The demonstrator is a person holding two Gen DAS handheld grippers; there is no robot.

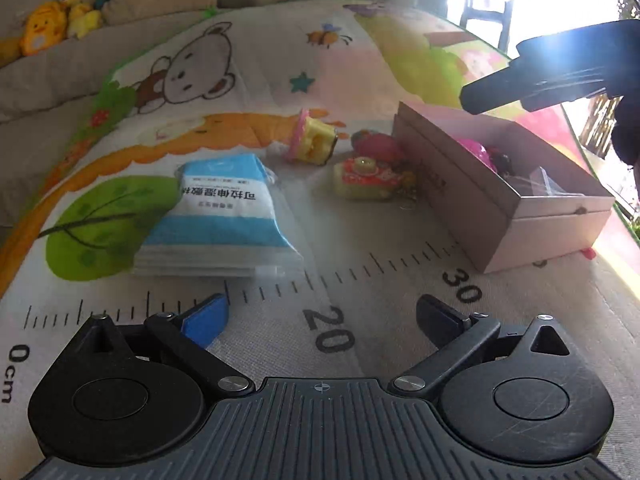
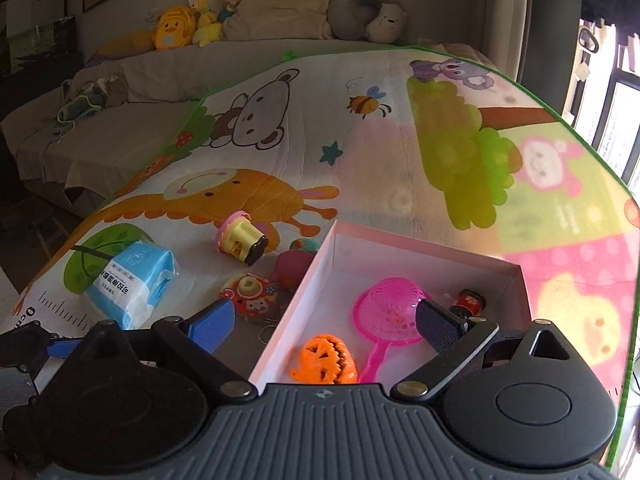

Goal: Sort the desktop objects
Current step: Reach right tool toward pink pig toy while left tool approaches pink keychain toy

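My left gripper (image 1: 322, 316) hovers open low over the play mat (image 1: 360, 248), with nothing between its jaws. Ahead of it lie a blue-and-white packet (image 1: 218, 216), a yellow-and-pink toy (image 1: 312, 142), a red-and-yellow keyring toy (image 1: 366, 178) and a pink ball (image 1: 376, 144). My right gripper (image 2: 324, 324) stands open and empty above the pink cardboard box (image 2: 420, 256). The box holds an orange pumpkin (image 2: 326, 360), a pink strainer (image 2: 390, 308) and a small red-and-black figure (image 2: 468, 302). In the left wrist view a dark finger (image 1: 500, 92) of the right gripper hangs over the box (image 1: 472, 200).
The mat (image 2: 360, 168) covers a bed or sofa, and its green edge (image 2: 592, 148) drops off at the right. Plush toys (image 2: 176, 28) and cushions (image 2: 280, 8) line the far side. A printed ruler (image 1: 340, 276) runs along the mat's near part. A window is at the right.
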